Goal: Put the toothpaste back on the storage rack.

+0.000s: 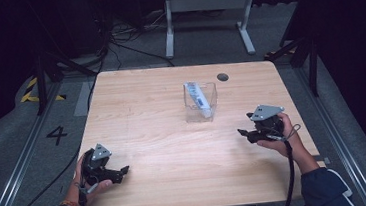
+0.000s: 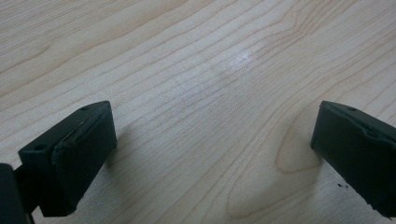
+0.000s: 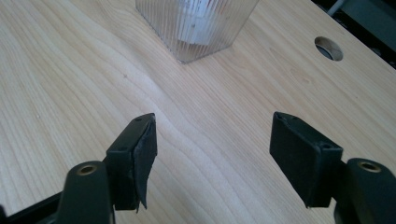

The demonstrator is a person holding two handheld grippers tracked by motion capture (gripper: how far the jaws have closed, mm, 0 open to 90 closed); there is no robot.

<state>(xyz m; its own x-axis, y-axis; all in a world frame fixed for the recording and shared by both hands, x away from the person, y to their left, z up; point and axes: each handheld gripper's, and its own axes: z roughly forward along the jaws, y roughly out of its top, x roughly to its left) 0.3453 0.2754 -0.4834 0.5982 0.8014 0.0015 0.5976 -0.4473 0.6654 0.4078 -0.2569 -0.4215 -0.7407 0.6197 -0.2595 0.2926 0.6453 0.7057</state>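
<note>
A clear ribbed plastic box (image 1: pixel 201 102) stands near the middle of the wooden table (image 1: pixel 136 102), with a white and blue tube (image 1: pixel 198 97) leaning inside it. In the right gripper view the box (image 3: pixel 198 25) is ahead of the jaws, a white shape dim through its wall. My left gripper (image 1: pixel 122 172) rests low at the table's front left, open, nothing between its fingers (image 2: pixel 70 154). My right gripper (image 1: pixel 244 134) hovers at the right side, open and empty, pointing left, short of the box.
A round cable hole (image 1: pixel 222 77) lies in the table's far right part, also seen as a hole (image 3: pixel 328 48) in the right gripper view. Beyond the table stand a white desk frame (image 1: pixel 208 15) and cables on the floor.
</note>
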